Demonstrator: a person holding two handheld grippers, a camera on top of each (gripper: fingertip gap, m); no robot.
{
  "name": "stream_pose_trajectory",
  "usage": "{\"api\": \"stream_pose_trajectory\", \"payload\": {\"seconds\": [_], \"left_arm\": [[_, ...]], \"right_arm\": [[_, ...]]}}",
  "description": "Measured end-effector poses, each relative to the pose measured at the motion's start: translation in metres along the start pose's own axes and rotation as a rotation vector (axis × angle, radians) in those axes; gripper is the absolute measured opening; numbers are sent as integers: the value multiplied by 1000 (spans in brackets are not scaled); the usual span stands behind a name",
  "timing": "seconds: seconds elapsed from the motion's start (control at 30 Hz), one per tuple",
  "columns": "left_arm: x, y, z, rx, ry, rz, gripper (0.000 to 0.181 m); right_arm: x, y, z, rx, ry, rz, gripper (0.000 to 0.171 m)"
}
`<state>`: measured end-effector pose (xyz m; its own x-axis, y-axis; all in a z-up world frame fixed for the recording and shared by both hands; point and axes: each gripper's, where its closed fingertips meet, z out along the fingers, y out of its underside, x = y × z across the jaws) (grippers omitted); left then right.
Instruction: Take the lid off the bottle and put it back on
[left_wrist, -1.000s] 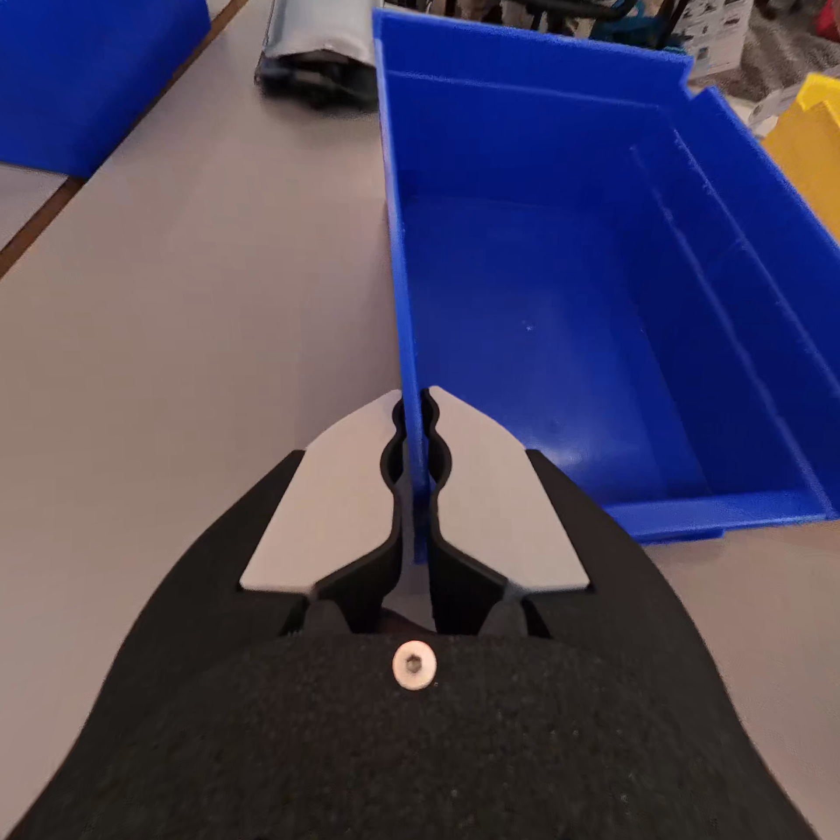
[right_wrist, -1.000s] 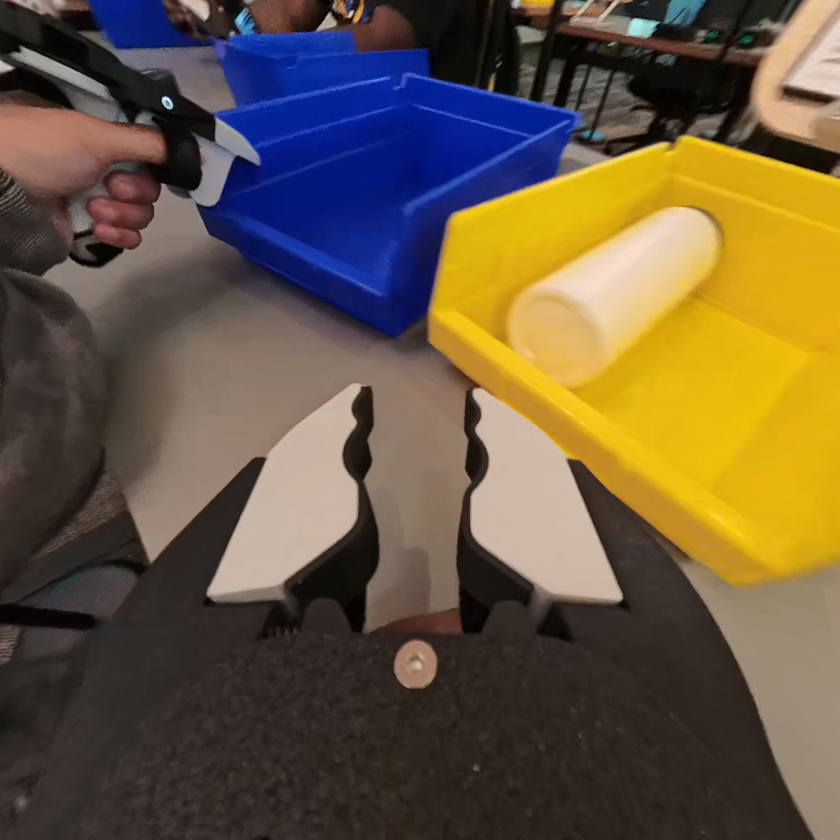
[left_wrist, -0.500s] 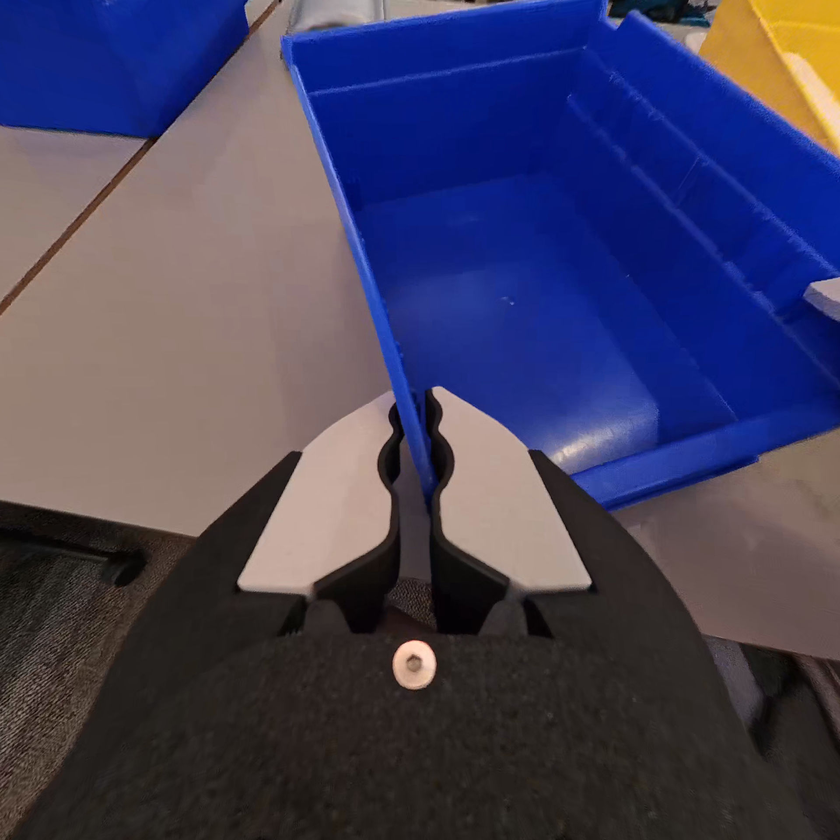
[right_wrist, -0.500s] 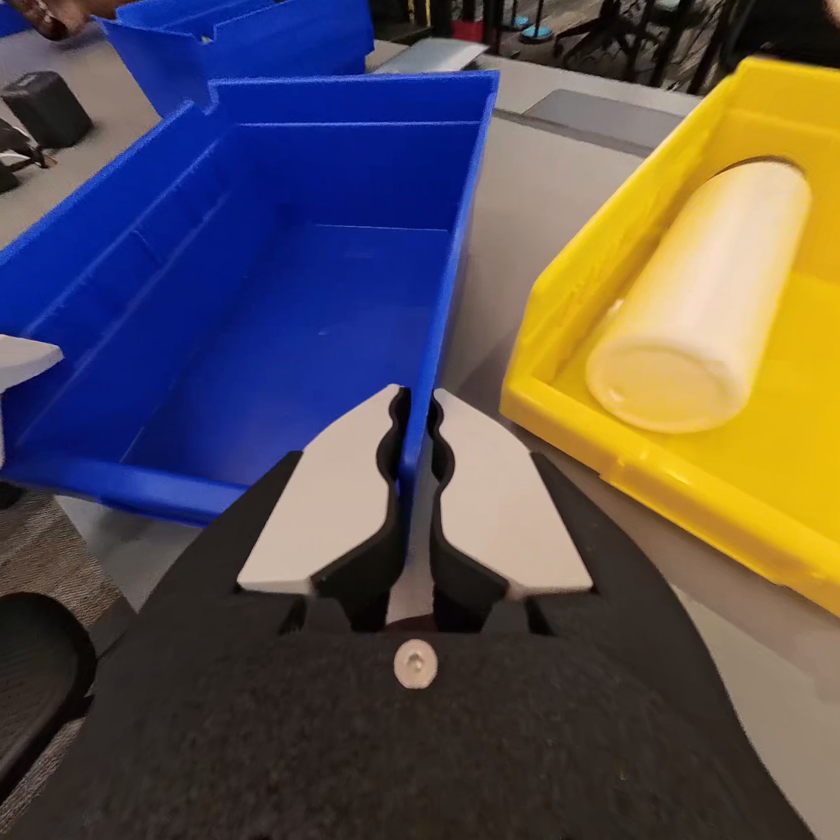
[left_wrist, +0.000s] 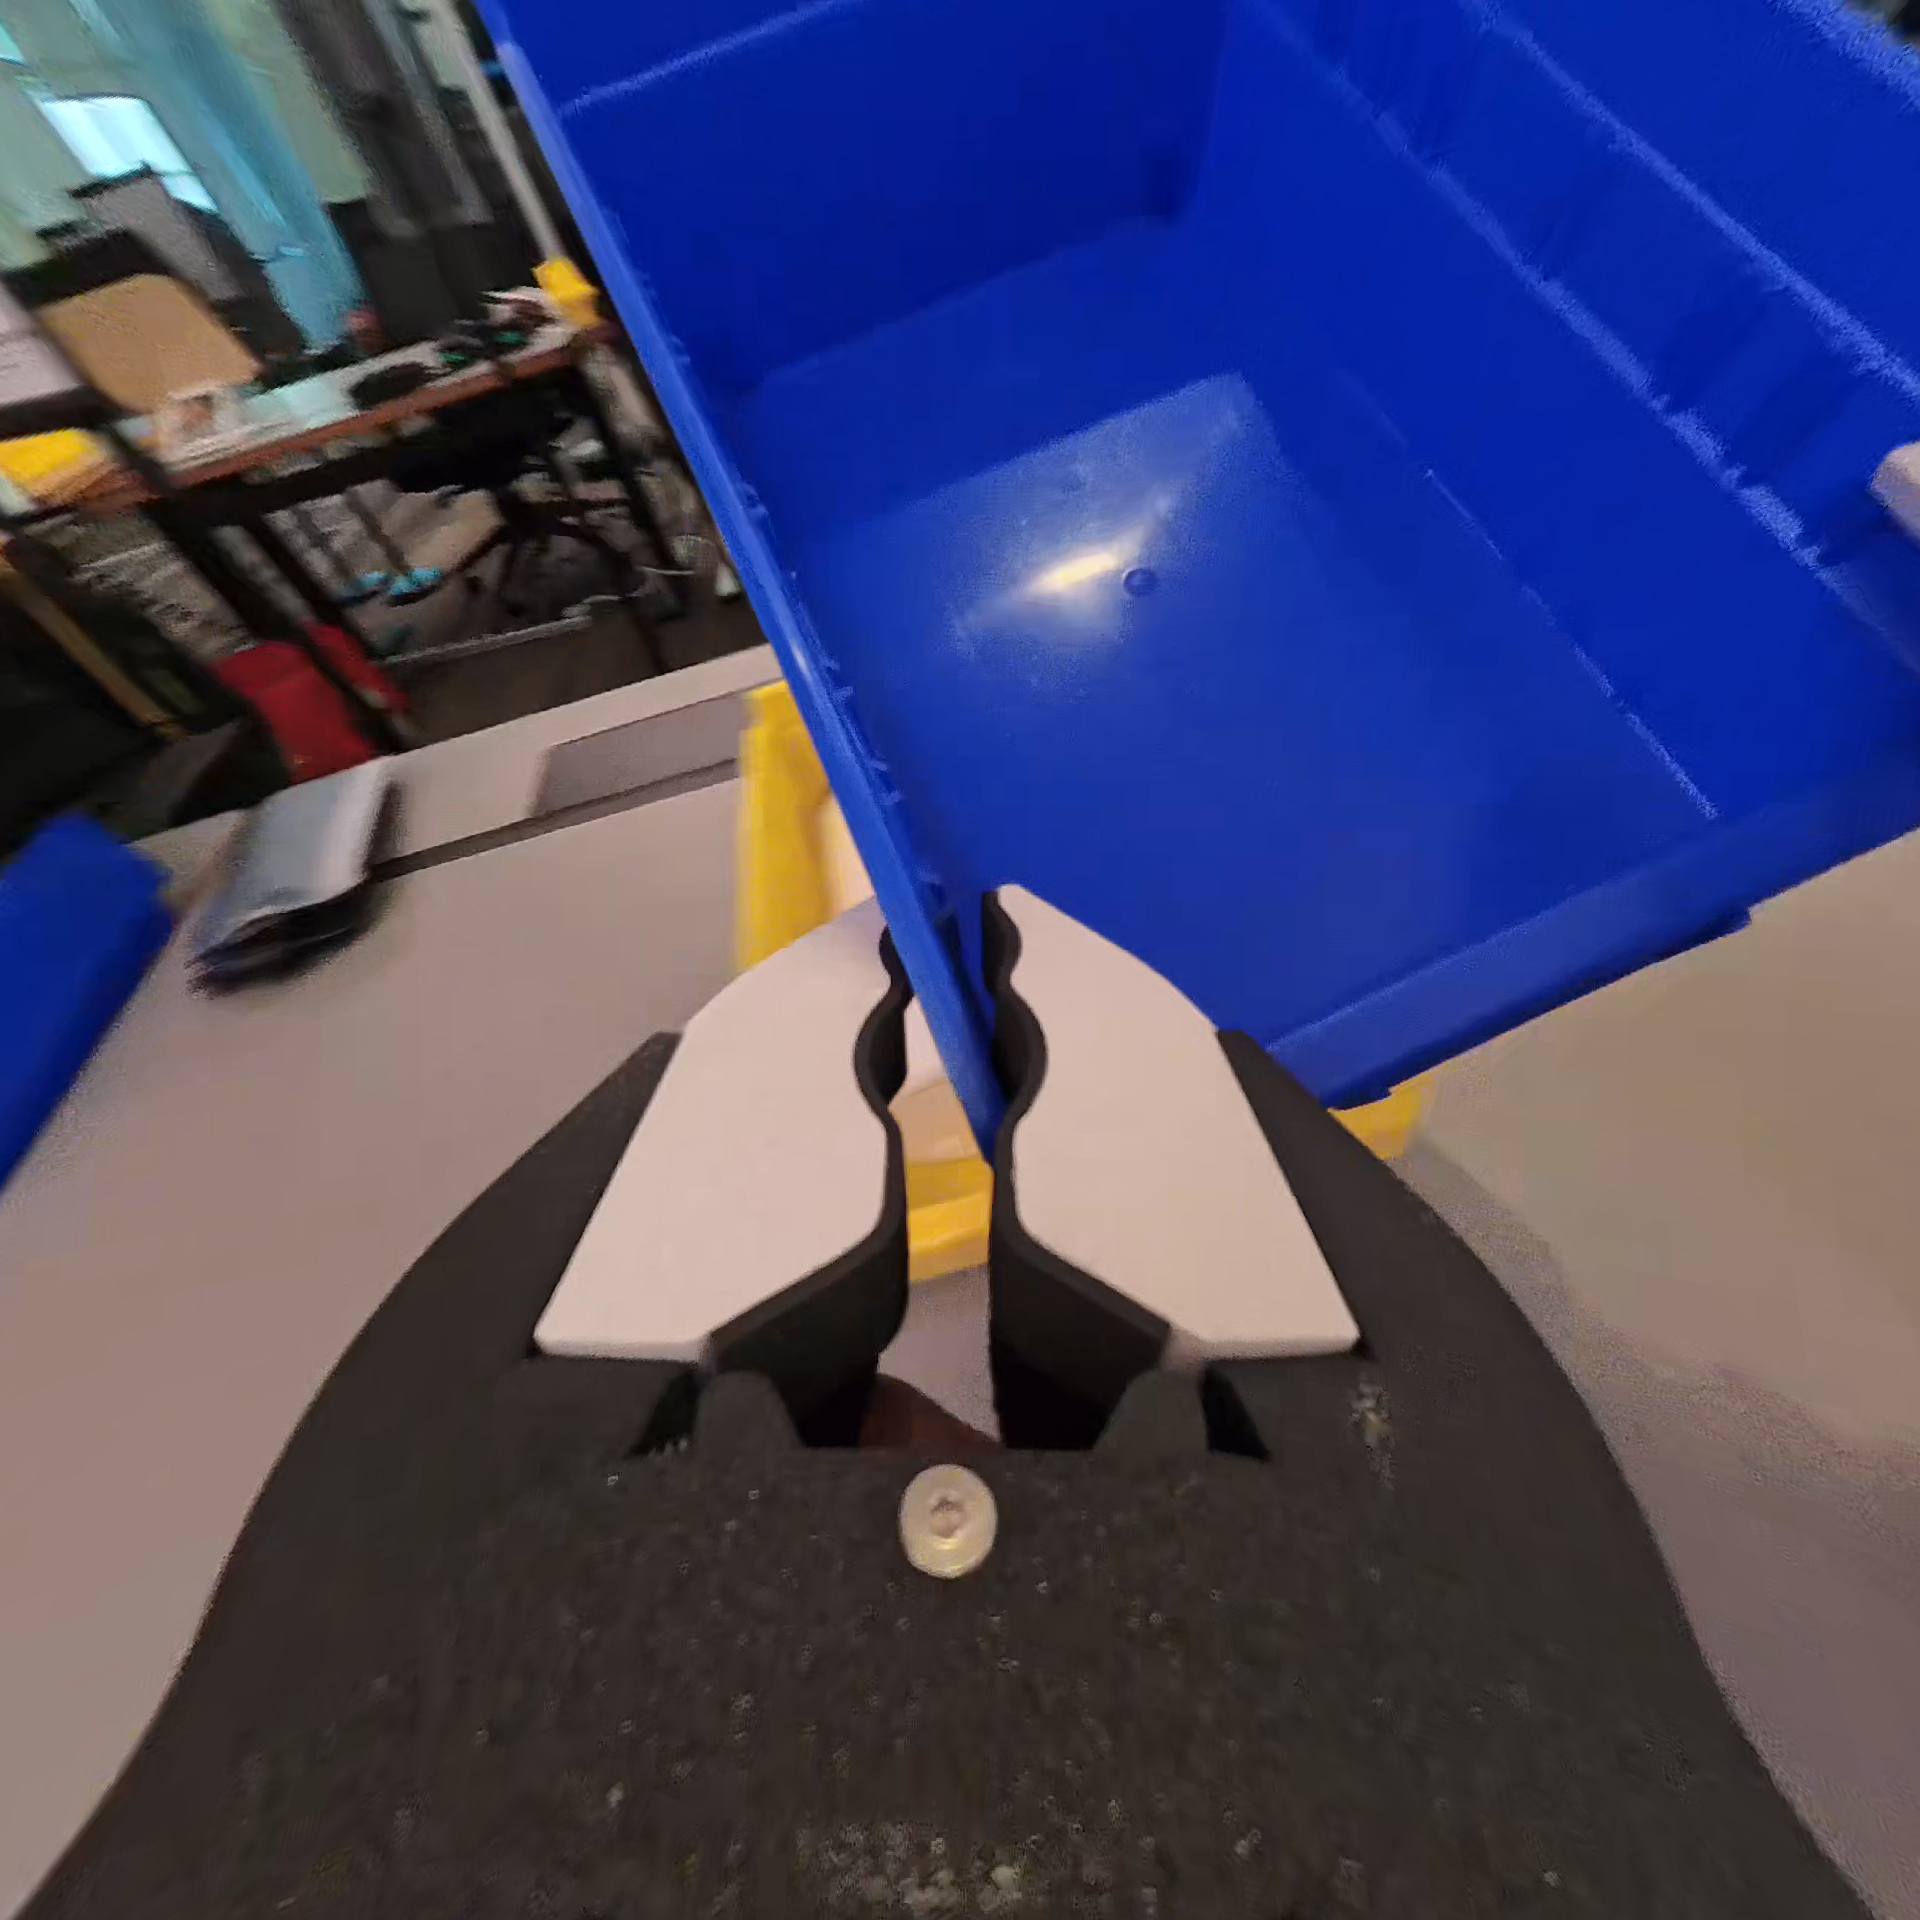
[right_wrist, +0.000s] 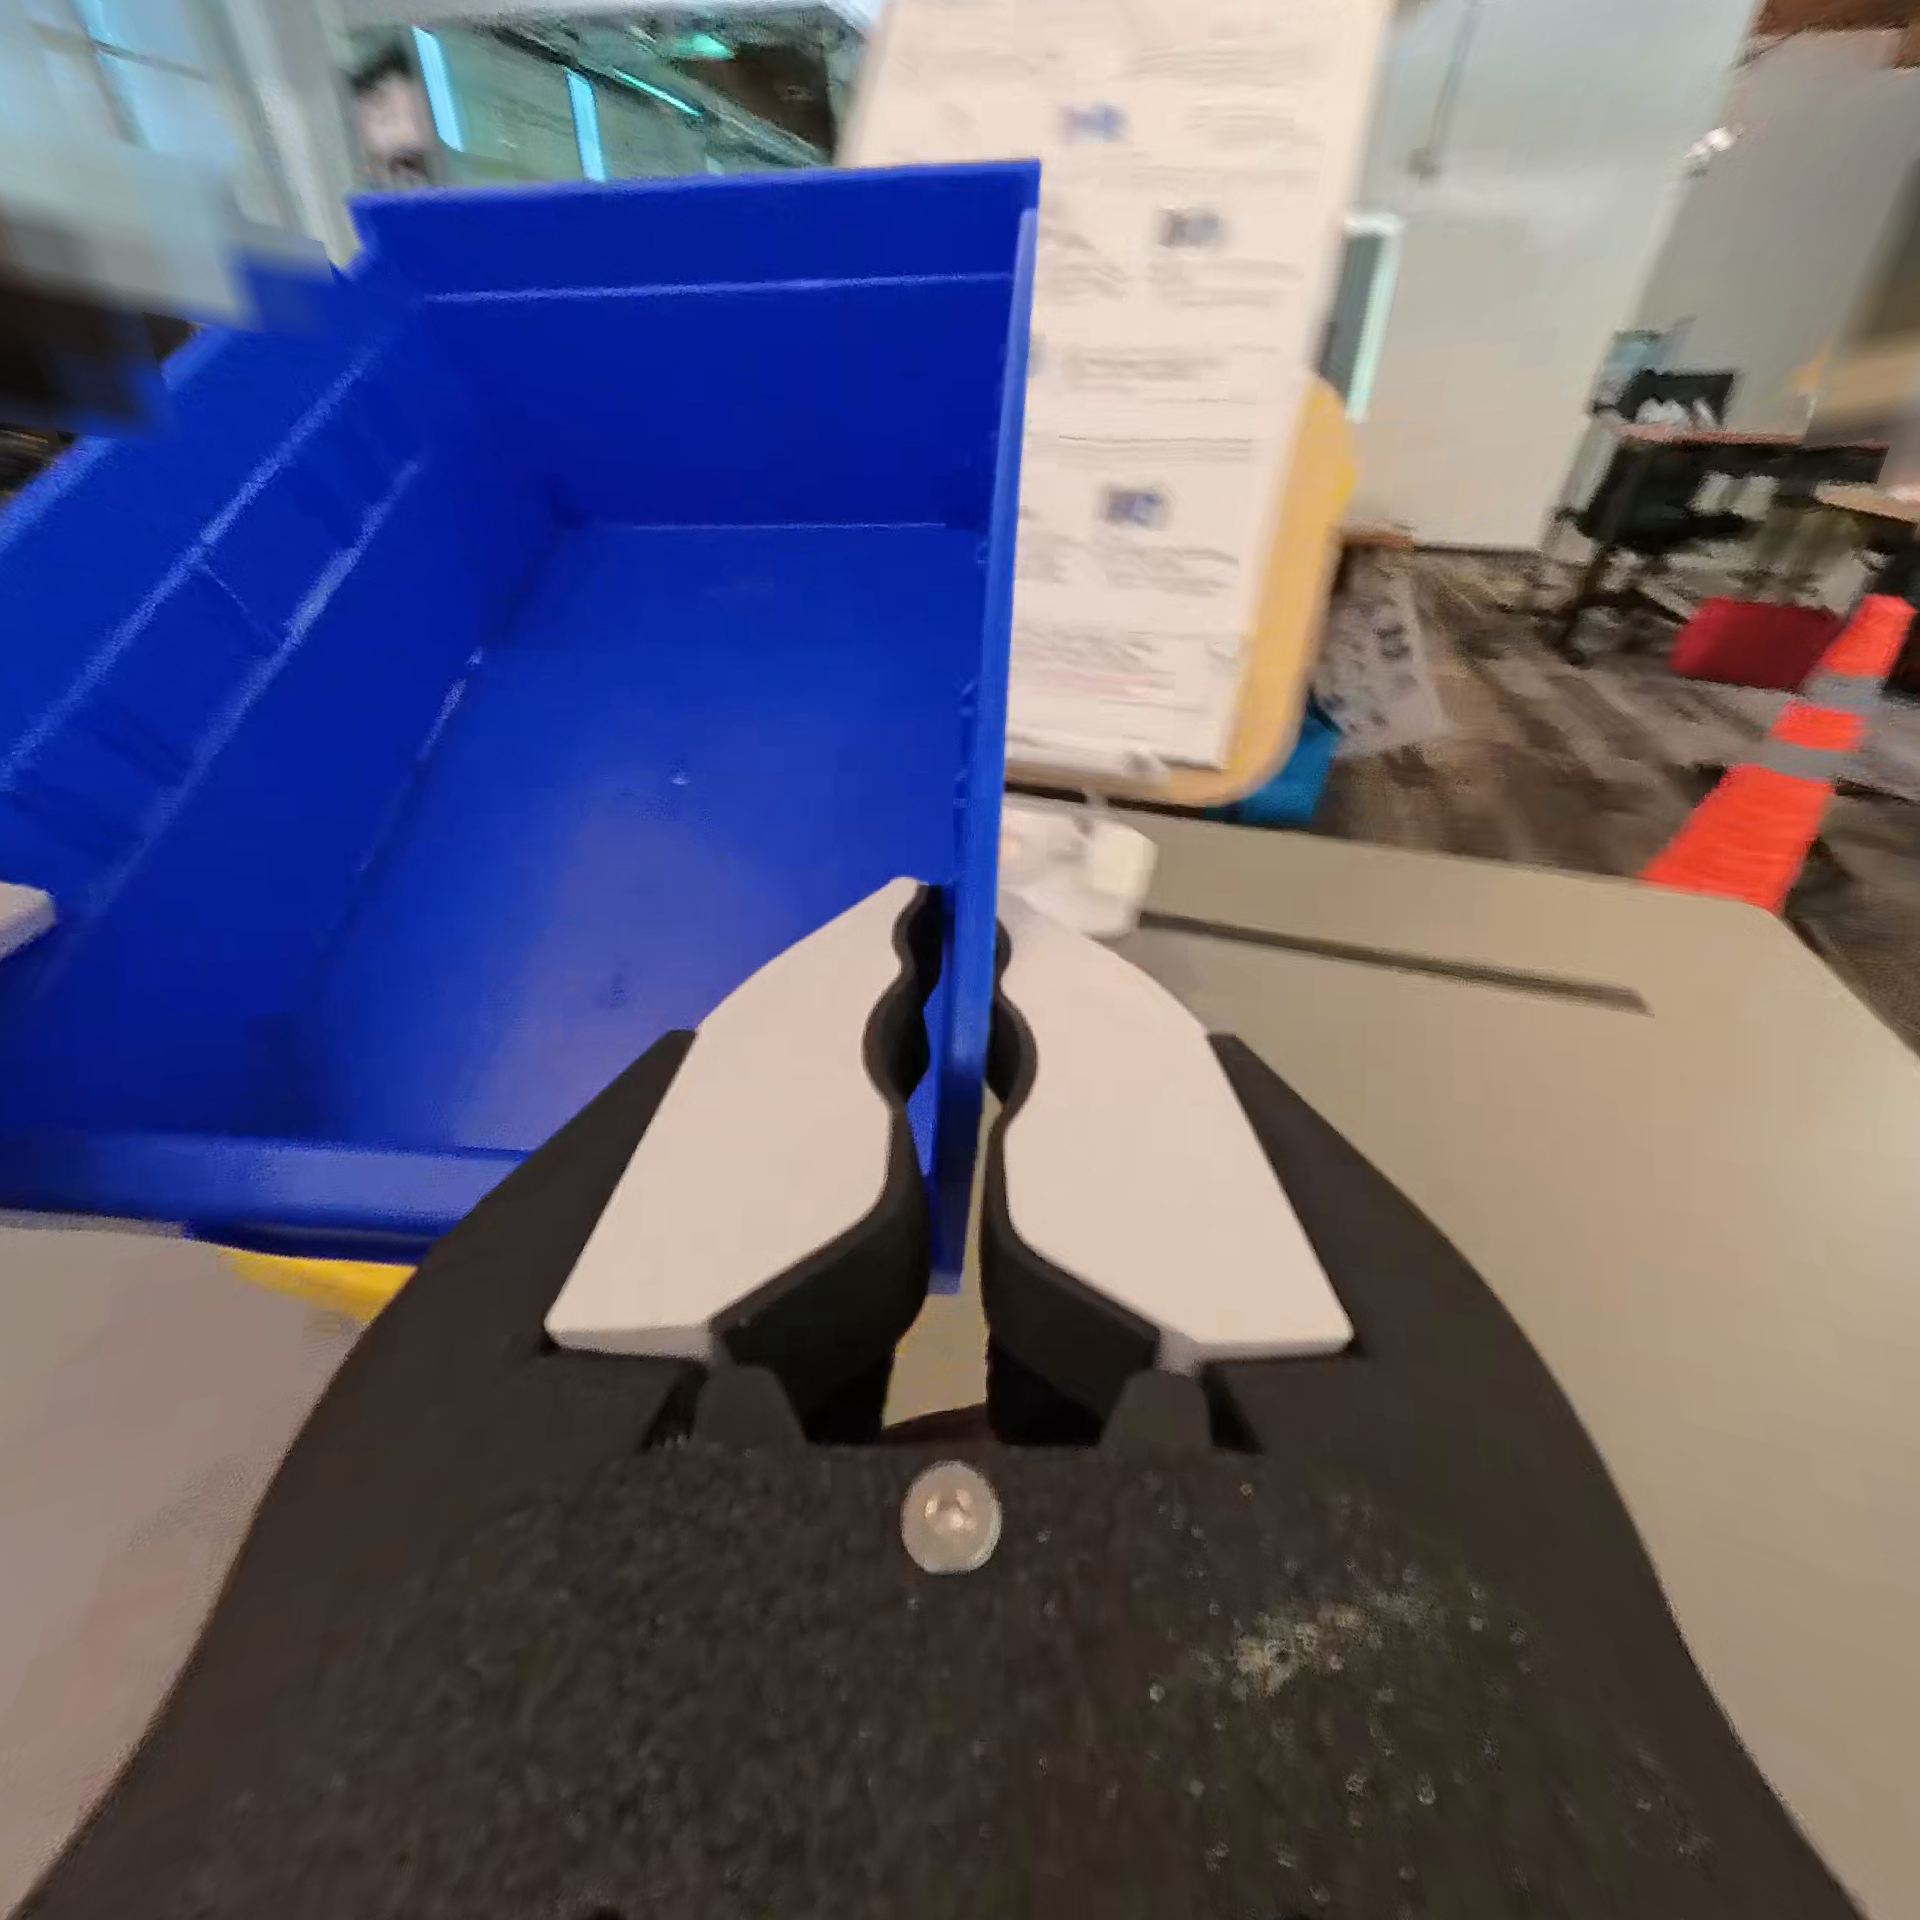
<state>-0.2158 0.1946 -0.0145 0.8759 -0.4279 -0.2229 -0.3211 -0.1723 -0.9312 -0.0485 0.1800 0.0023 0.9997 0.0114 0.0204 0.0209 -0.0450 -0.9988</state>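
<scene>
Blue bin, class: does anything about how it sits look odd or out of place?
Yes. The blue bin is off the table, tilted, with each side wall clamped by a hand-held gripper, left and right. It hangs over the yellow bin, whose rim peeks out beneath. The blue bin is empty.

I see a blue bin (left_wrist: 1299, 540) lifted clear of the grey table (left_wrist: 312, 1091), tilted, its inside bare. Under it a yellow bin (left_wrist: 784, 862) sits on the table, mostly hidden. Off to my left lies a blurred silver-grey pouch (left_wrist: 296, 883), with another blue bin (left_wrist: 62, 935) at the edge. From the other side I make out a white poster board (right_wrist: 1153, 416), orange cones (right_wrist: 1756, 810) on the floor and a black chair (right_wrist: 1642, 520).
</scene>
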Motion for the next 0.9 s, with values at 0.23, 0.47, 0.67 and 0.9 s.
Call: {"api": "stream_pose_trajectory", "payload": {"seconds": [0.23, 0.47, 0.67, 0.9], "left_arm": [[226, -31, 86, 10, 169, 164, 13], [326, 13, 133, -185, 373, -4, 11], [319, 28, 135, -165, 368, 63, 19], [213, -15, 50, -35, 497, -60, 49]], "right_arm": [[233, 92, -29, -123, 185, 349, 6], [334, 135, -72, -336, 439, 280, 6], [329, 166, -55, -419, 373, 322, 8], [334, 126, -72, -309, 488, 177, 31]]}}
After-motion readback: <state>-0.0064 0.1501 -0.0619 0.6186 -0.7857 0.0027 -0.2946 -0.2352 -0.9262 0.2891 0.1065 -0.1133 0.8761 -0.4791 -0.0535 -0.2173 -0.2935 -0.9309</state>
